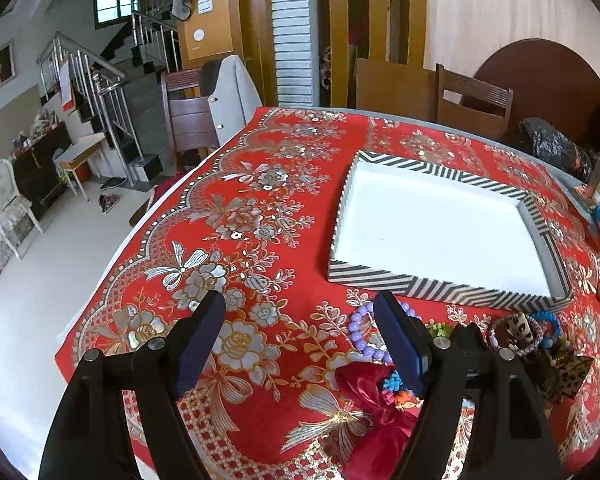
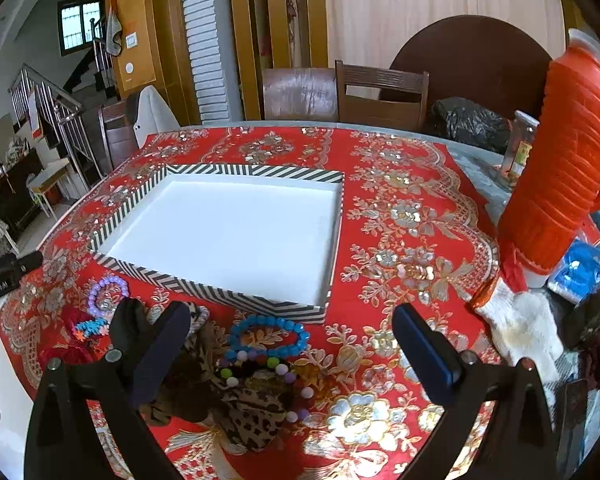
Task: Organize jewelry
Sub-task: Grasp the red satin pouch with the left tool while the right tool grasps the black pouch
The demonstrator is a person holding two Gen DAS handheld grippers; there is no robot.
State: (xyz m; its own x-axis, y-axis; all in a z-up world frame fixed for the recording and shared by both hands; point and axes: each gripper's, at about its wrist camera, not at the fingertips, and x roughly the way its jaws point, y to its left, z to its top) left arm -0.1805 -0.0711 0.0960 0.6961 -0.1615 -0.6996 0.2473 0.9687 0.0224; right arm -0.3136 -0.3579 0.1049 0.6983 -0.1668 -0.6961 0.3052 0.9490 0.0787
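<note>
A shallow box (image 1: pixel 388 280) with black-and-white striped walls and a white, empty floor sits on the red floral tablecloth; it also shows in the right wrist view (image 2: pixel 220 294). In front of it lie a purple bead bracelet (image 1: pixel 360 340), a red velvet bow (image 1: pixel 376 412), a blue bead bracelet (image 2: pixel 270 338), a pom-pom bracelet (image 2: pixel 276 376) and leopard-print hair pieces (image 2: pixel 252 412). My left gripper (image 1: pixel 300 344) is open and empty, above the cloth left of the pile. My right gripper (image 2: pixel 290 350) is open and empty, over the blue bracelet.
An orange thermos (image 2: pixel 560 168) stands at the table's right, with a white glove (image 2: pixel 520 328), a blue item (image 2: pixel 580 272) and a black plastic bag (image 2: pixel 468 124) nearby. Wooden chairs (image 2: pixel 380 92) stand behind the table. The table's left edge drops to the floor (image 1: pixel 40 292).
</note>
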